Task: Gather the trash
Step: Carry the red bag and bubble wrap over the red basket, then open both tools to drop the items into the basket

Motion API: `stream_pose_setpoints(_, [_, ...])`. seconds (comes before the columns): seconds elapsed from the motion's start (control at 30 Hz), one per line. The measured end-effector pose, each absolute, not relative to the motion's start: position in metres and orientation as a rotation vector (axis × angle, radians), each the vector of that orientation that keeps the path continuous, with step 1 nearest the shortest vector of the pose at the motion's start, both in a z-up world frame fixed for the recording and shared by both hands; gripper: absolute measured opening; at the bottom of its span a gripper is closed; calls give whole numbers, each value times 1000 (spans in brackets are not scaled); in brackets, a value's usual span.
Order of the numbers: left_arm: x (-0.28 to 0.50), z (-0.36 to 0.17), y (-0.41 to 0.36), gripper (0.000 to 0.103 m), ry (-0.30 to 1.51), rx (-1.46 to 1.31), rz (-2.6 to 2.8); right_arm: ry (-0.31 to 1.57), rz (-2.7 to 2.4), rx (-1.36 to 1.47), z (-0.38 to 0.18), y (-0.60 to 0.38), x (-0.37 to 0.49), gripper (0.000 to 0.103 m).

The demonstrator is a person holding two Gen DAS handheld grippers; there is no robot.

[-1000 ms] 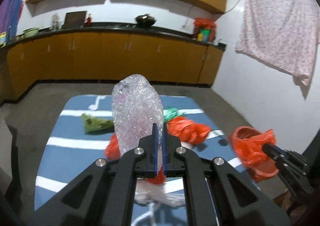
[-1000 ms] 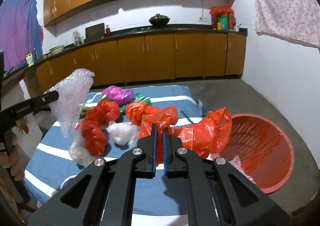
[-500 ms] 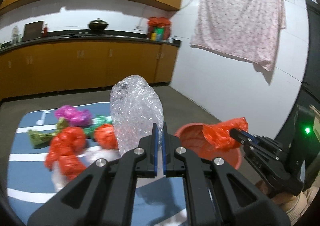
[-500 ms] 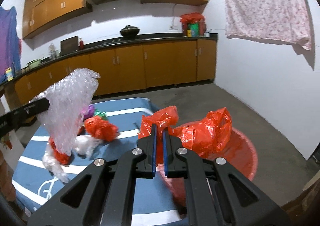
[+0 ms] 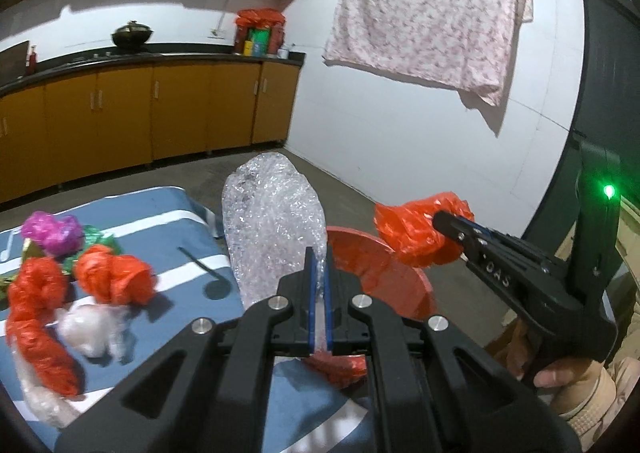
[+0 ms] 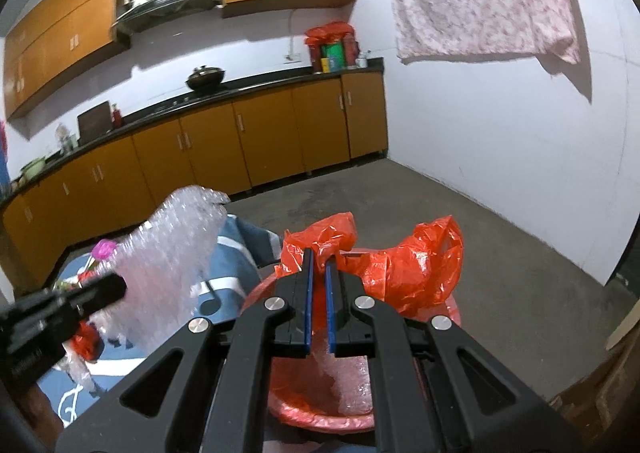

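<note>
- Left wrist view: left gripper [image 5: 318, 285] at lower centre, jaws pinched on bubble wrap [image 5: 272, 229] standing upright; red bin [image 5: 384, 273] just behind; right gripper [image 5: 450, 227] at right, clamped on red bag [image 5: 416, 233].
- Right wrist view: right gripper [image 6: 318, 285], jaws nipping red bag [image 6: 408, 265] above bin [image 6: 320, 413]; bubble wrap [image 6: 172, 261] at left.

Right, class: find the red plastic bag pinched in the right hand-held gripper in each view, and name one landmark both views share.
Left wrist view: the red plastic bag sits right of centre, bunched at the tip of the right hand-held gripper.
Right wrist view: it spreads across the centre, above the red basin.
Shared landmark: the bubble wrap.
</note>
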State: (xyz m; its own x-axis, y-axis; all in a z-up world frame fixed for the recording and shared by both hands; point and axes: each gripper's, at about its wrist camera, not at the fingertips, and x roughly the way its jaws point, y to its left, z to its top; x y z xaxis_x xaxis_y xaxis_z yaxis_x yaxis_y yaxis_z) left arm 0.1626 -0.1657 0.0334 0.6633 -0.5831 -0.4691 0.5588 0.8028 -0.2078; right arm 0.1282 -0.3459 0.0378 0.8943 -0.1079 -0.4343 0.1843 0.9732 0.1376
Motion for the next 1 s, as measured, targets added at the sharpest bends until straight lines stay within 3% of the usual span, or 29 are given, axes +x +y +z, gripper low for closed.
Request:
stream_pose_setpoints(0.53, [190, -6, -230, 7, 621, 4, -739, 429, -154, 283, 29, -381, 153, 6])
stream_pose_setpoints(0.57, [192, -8, -230, 10, 627, 3, -735, 432, -142, 291, 28, -382, 156, 9])
stream_pose_setpoints(0.67, [197, -16, -228, 39, 645, -10, -713, 448, -135, 295, 24, -386, 160, 30])
stream_pose_setpoints(0.87, [207, -24, -201, 51, 676, -44, -635, 441, -184, 311, 19, -396, 145, 66])
stream_pose_setpoints(0.97, [205, -23, -181, 66, 664, -57, -575, 417, -231, 271, 20, -393, 131, 93])
stream_pose_setpoints(1.0, [203, -22, -174, 73, 656, -55, -552, 401, -247, 258, 20, -391, 125, 97])
